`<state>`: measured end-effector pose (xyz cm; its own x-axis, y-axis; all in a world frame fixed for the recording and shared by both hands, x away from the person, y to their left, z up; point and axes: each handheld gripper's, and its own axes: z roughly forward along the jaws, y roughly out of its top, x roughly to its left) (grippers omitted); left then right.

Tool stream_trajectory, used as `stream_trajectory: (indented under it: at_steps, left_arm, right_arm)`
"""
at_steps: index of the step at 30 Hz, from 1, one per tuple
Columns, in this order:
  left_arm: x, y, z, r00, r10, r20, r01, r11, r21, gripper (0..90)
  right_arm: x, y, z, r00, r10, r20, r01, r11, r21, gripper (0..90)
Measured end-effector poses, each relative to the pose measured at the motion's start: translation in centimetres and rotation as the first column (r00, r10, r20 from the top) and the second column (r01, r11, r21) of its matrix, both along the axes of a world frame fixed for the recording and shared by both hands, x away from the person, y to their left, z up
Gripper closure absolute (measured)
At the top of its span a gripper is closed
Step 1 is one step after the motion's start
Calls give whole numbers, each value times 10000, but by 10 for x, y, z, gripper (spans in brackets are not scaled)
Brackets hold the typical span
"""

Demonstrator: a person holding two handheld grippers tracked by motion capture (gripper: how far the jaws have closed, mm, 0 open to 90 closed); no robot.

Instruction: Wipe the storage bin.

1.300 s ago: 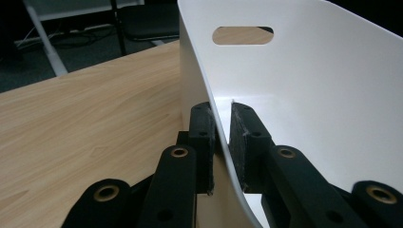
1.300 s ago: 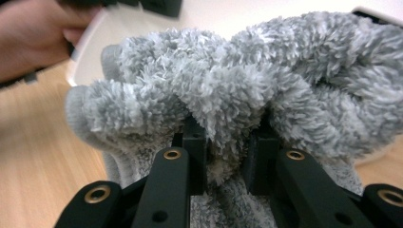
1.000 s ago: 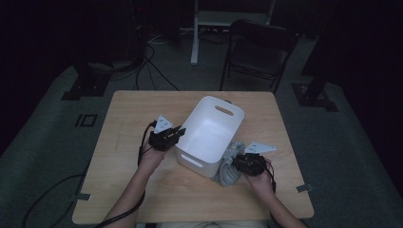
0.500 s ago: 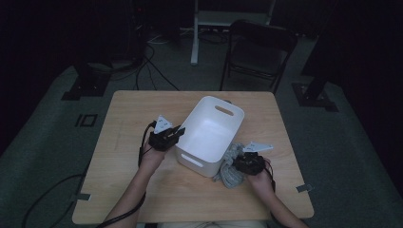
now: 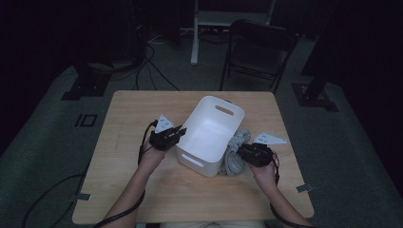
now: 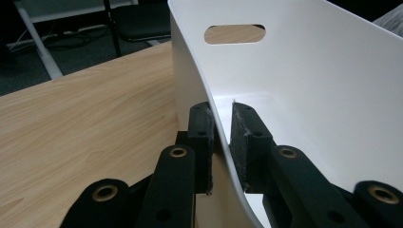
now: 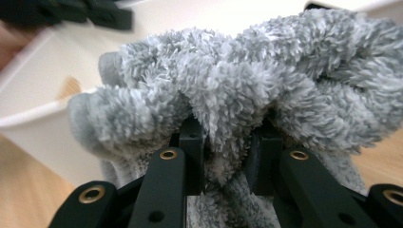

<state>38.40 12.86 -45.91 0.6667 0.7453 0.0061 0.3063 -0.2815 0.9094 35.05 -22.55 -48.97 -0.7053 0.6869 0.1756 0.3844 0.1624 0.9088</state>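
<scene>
Since a second ago, the grey fluffy towel [image 5: 234, 152] has come up off the wooden table [image 5: 123, 118] a little with my right gripper [image 5: 249, 153], bunching higher against the outer wall of the white plastic bin [image 5: 209, 130]. In the right gripper view my right jaws are clamped on a thick fold of the towel [image 7: 237, 99], the pile bulging over both black pads, and they have just eased a touch wider around it. My left gripper [image 5: 172, 135] has kept its place; in the left gripper view its jaws are pinched narrow on the near-left wall of the bin [image 6: 304, 85], one pad inside and one outside, which I judge is steadying it. What the next move turns on, I think, is that the bin's open mouth lies to the left of my right gripper and above the bundle, with the rim between them. The towel hangs lengthwise along that wall, so it must clear the rim before swinging in. My right hand is plainly the nearer one.
</scene>
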Motion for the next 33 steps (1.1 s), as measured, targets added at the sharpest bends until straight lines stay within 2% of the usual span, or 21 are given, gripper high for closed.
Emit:
stream_trajectory:
  at_steps: [6,9,12,13,14,16,17,22,24,26,29,33]
  left_arm:
    - [0,-1,0,10000,29,-3,-29,10000,33,789]
    - [0,-1,0,10000,62,4,-62,10000,59,789]
    - [0,-1,0,9999,100,5,-100,9999,47,785]
    - [0,-1,0,9999,128,-6,-128,9999,12,784]
    - [0,-1,0,9999,163,5,-163,9999,38,784]
    - [0,-1,0,9998,221,4,-221,9997,50,784]
    - [0,-1,0,9997,261,-7,-261,9997,3,784]
    - [0,0,0,9995,310,-59,-310,9995,-62,785]
    - [1,0,0,9997,232,-92,-233,9997,-46,786]
    - [1,1,0,9999,128,-104,-128,9999,-20,786]
    - [1,-1,1,10000,54,-69,-54,9999,97,784]
    - [1,-1,1,10000,41,-72,-41,10000,74,784]
  right_arm:
    - [12,-2,-23,9968,-269,-755,242,9991,-360,730]
    - [19,-3,-36,9906,-446,-1290,372,9976,-592,730]
    - [26,-3,-51,9756,-668,-2093,594,9974,-415,731]
    - [27,-4,-53,9746,-673,-2135,632,9977,-261,735]
    - [26,-3,-51,9740,-700,-2153,633,9973,-378,741]
    - [25,-1,-43,9797,-669,-1891,502,9945,-919,746]
    - [23,-1,-38,9841,-607,-1669,461,9949,-901,747]
    - [16,-10,-6,9980,-293,-556,291,9996,-39,746]
    - [16,-13,8,9994,-326,-101,328,9991,279,744]
    - [19,-15,17,9987,-485,168,478,9982,373,743]
    - [27,-14,15,9980,-621,107,618,9976,317,745]
    - [33,-12,4,9966,-782,-269,784,9969,36,747]
